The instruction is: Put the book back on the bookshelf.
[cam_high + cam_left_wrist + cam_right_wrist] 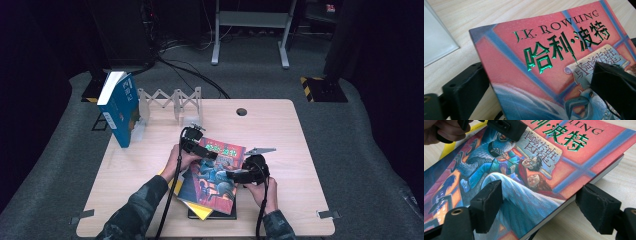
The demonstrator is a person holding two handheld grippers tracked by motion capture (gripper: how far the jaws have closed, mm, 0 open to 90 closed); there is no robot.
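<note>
A paperback with a red and blue illustrated cover (216, 172) lies tilted on top of a small pile near the table's front. My left gripper (209, 152) clamps its far left corner: one jaw sits on the cover, the other under the edge (536, 72). My right gripper (233, 175) grips the book's right edge, with one pad (486, 205) on the cover and the other pad (597, 207) against the underside. The left gripper's upper jaw rests on the cover in the right gripper view. A hand holds each gripper.
Under the paperback lie a yellow book (199, 210) and a black book (220, 216). A blue book (120, 107) stands upright at the left end of a white accordion rack (172, 102) at the table's back. The wooden table (295, 150) has a cable hole (241, 111).
</note>
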